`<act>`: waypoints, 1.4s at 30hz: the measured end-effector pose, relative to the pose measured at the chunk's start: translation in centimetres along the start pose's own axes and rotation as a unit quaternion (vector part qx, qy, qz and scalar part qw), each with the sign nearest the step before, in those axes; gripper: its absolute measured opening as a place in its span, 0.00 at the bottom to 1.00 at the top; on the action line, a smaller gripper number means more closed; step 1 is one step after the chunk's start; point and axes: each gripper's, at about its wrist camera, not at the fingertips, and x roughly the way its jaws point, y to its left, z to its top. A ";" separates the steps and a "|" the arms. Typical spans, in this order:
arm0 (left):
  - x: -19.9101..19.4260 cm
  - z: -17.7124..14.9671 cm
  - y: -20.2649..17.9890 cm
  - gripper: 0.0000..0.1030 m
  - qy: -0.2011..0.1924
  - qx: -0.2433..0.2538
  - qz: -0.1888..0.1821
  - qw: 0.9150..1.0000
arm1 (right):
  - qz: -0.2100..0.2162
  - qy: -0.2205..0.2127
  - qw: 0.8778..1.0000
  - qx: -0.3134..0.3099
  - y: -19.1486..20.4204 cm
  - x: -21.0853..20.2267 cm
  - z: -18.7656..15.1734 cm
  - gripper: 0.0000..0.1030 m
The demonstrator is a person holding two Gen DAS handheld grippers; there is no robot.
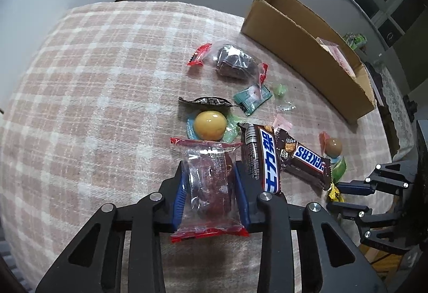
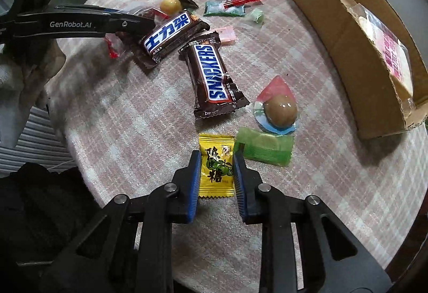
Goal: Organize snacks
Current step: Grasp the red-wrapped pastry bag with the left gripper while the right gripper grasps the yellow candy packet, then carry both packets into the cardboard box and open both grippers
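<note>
Left gripper (image 1: 211,175) clamps clear red-edged packet (image 1: 210,186); right gripper (image 2: 216,167) clamps yellow candy (image 2: 216,170).

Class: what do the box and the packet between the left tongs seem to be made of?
Box: plain brown cardboard, matt, with torn, ragged edges. Packet: thin clear plastic film, glossy and crinkled, with red sealed ends; probably cellophane-like.

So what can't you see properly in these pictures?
- Cardboard box: its right end is cut off by the edge of the right wrist view, and its tall wall hides most of the inside in the left wrist view.
- Yellow candy: in the left wrist view, mostly hidden behind the right gripper.
- Clear packet in the left gripper: crinkly wrap glare blurs what is inside.
</note>
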 end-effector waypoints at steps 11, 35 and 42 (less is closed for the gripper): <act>-1.8 -0.4 0.4 0.30 -0.012 -0.009 -0.007 1.000 | 0.022 -0.031 0.998 0.051 -2.0 -2.6 -0.2 0.23; -4.9 8.4 -5.2 0.30 -0.077 0.046 -0.058 0.994 | -0.020 -0.142 0.981 0.131 -10.3 -11.7 4.4 0.23; -3.9 11.9 -7.5 0.30 -0.088 0.060 -0.070 0.992 | -0.032 -0.149 0.977 0.149 -12.9 -12.2 5.4 0.23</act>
